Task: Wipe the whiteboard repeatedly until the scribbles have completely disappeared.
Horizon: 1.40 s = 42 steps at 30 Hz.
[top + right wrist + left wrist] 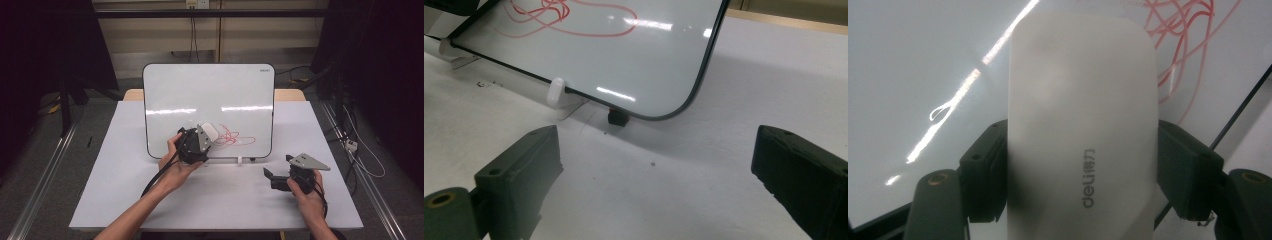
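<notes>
One eraser clamped lengthwise in left gripper jaws at frame centre, red scribble just right of it; right gripper jaws spread wide, empty, lower right.

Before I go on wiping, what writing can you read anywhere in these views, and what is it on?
"deli", followed by two small characters too blurred to read: grey print on the white eraser held in the left gripper.
Small mark at the top right corner of the whiteboard: too small to read.
The red scribble on the board is loops, not writing.
</notes>
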Available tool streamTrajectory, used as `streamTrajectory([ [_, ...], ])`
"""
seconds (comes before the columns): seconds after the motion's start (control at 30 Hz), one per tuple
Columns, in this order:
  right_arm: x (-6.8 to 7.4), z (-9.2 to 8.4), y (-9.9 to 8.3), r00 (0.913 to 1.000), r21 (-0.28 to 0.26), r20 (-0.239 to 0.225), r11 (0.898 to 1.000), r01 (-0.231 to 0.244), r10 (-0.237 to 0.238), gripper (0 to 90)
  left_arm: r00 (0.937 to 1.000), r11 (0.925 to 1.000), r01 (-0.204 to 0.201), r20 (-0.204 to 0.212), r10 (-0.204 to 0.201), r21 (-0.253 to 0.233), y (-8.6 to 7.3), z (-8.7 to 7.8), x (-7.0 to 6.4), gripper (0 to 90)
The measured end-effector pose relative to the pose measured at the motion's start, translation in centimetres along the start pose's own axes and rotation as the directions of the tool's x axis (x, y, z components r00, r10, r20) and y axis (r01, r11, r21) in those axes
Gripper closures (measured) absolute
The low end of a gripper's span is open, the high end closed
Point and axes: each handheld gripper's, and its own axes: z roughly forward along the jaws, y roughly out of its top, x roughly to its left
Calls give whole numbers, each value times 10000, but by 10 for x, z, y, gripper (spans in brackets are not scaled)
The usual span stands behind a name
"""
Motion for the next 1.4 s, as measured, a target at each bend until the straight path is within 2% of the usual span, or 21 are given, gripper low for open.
streamTrajectory([
  [0.13,0,0,0,10000,0,1,10000,14,-14,58,9999,9999,-135,-68,135,-27,0,0,-2,301],
  [0.27,1,0,1,10000,-8,-17,10000,57,-57,58,9996,9997,-220,169,221,-69,2,3,-11,301],
  [0.33,1,1,1,10000,4,-26,10000,49,-49,58,9985,9985,-535,118,536,-106,4,5,-19,301],
  [0.37,1,1,1,10000,-4,-35,10000,60,-60,58,9974,9981,-606,395,610,-124,7,8,-25,300],
  [0.4,1,1,1,10000,-3,-35,10000,68,-68,58,9958,9962,-867,298,870,-113,8,9,-31,300],
  [0.47,1,0,1,10000,-14,-46,10000,61,-61,58,9944,9946,-1027,237,1030,-128,9,10,-34,301],
  [0.67,-1,-2,0,10000,-52,-65,10000,-1,1,59,9943,9952,-969,436,973,-106,9,9,-31,301],
  [0.77,-2,-2,-1,10000,-41,-32,10000,-14,14,59,9970,9983,-577,516,583,-128,8,7,-23,302],
  [0.83,-2,-2,-1,10000,-48,-23,10000,-3,3,58,9969,9980,-623,479,627,-100,8,6,-20,302],
  [0.87,-2,-2,-1,10000,-48,-24,10000,2,-3,58,9978,9987,-509,422,513,-106,6,5,-13,302],
  [1.03,-1,-2,-1,10000,-26,-19,10000,-19,19,58,9991,9996,-273,332,277,-114,4,1,-1,302],
  [1.13,-1,-2,-1,10000,-20,-19,10000,-10,10,58,9996,9999,14,278,-11,-136,2,-1,11,302],
  [1.4,0,0,0,10000,11,-61,10000,8,-8,58,9961,9957,883,78,-881,-291,6,-7,44,302],
])
